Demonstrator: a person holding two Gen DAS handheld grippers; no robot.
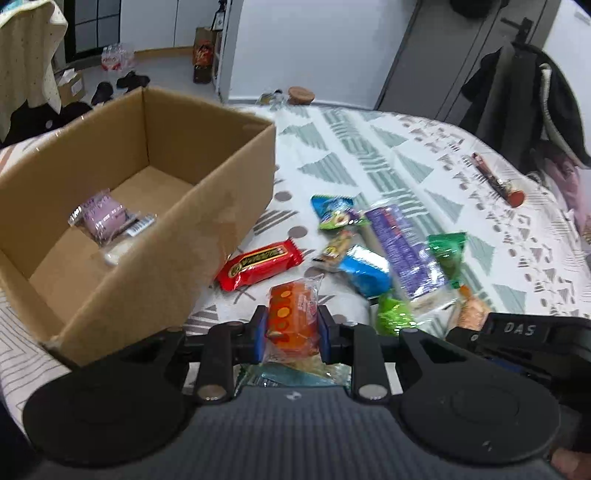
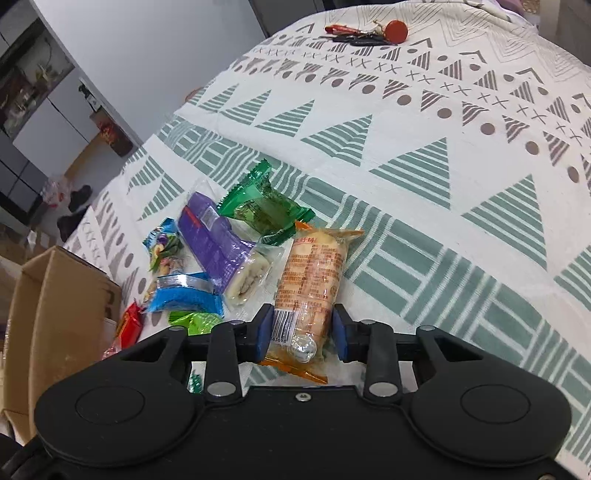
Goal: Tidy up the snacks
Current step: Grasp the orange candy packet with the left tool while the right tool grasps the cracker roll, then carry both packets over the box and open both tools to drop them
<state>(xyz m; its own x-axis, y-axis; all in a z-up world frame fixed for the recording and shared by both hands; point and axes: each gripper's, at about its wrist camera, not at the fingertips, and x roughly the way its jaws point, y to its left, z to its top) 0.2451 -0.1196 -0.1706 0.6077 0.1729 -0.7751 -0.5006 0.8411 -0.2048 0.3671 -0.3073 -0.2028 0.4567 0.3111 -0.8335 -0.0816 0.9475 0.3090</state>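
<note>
Over the patterned green-and-grey cloth of the tabletop (image 2: 424, 155), I hold two snacks at once. My left tongs (image 1: 291, 326) are closed on an orange, dotted plastic-wrapped cake (image 1: 293, 319), blue pads pressing both sides, just beside the near corner of the open brown cardboard box (image 1: 207, 206). My right tongs (image 2: 303, 330) straddle the barcode end of a long clear-and-orange wrapped biscuit roll (image 2: 312, 280), which appears to lie on the cloth; the left pad touches it, the right looks a hair off, so I judge them narrow and not yet firmly closed.

To do this step well, I reckon the left pack should rise clear of the box wall before crossing it, then drop beside the pale pink wrapped cake (image 1: 103, 216) already inside. The film is slippery and soft, so a steady squeeze without crushing suits it. The right tongs should finish closing mid-roll to stop it swinging.

Left on the cloth: a red foil bar (image 1: 258, 264) just by the box, a blue foil pack (image 2: 184, 297), a long purple packet (image 2: 214, 240), a dark green sachet (image 2: 264, 208), a bright green sachet (image 1: 393, 314) and a small fruit-printed packet (image 1: 334, 214). They crowd together, some overlapping. A bunch of keys with a red fob (image 2: 369, 33) lies well apart.
</note>
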